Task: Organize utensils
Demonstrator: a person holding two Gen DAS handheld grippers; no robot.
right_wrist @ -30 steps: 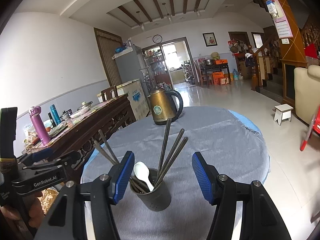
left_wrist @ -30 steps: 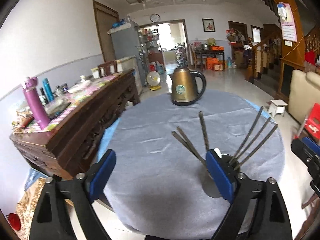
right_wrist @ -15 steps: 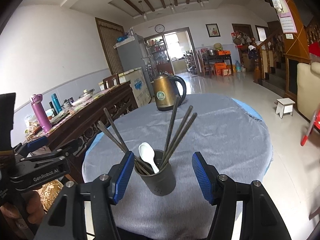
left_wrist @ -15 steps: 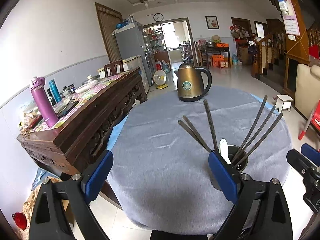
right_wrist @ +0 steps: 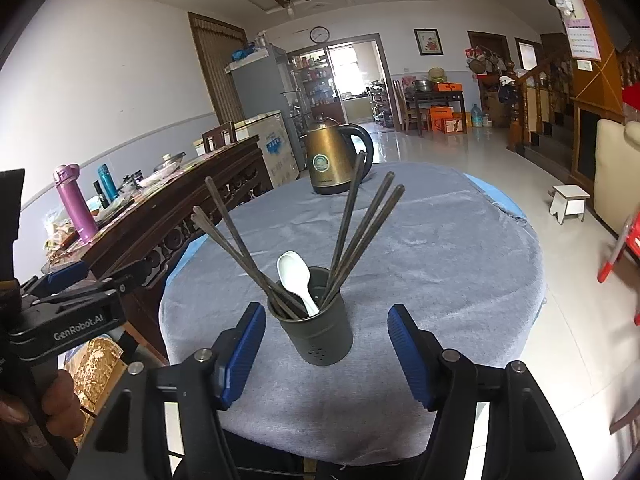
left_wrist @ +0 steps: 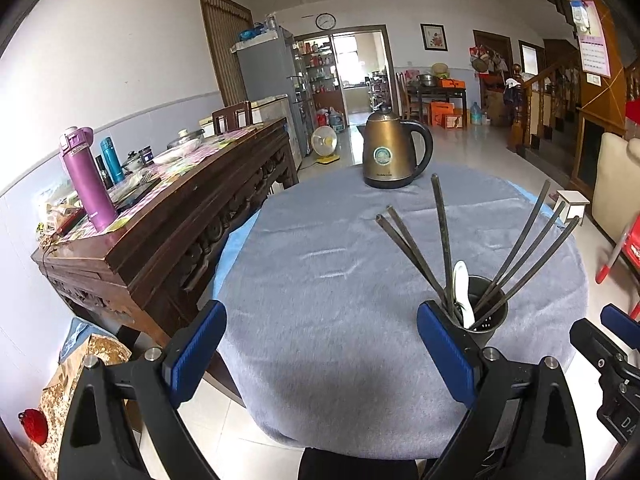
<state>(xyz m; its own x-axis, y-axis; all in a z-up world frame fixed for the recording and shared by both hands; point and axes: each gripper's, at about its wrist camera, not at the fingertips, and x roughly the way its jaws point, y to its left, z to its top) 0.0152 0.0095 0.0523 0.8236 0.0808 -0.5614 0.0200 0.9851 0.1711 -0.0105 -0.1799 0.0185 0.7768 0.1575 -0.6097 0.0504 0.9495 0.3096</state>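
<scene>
Six chopsticks [right_wrist: 352, 224] and a white spoon [right_wrist: 296, 276] stand in the dark holder [right_wrist: 316, 328] at the near side of the round table [right_wrist: 440, 264], so the sorting looks all but done (a judgement). The right gripper [right_wrist: 326, 356] is opening, its jaws well clear of the holder between them. The left gripper [left_wrist: 320, 352] is wide and empty, left of the holder; next, probably, either draws back or lifts out a utensil.
</scene>
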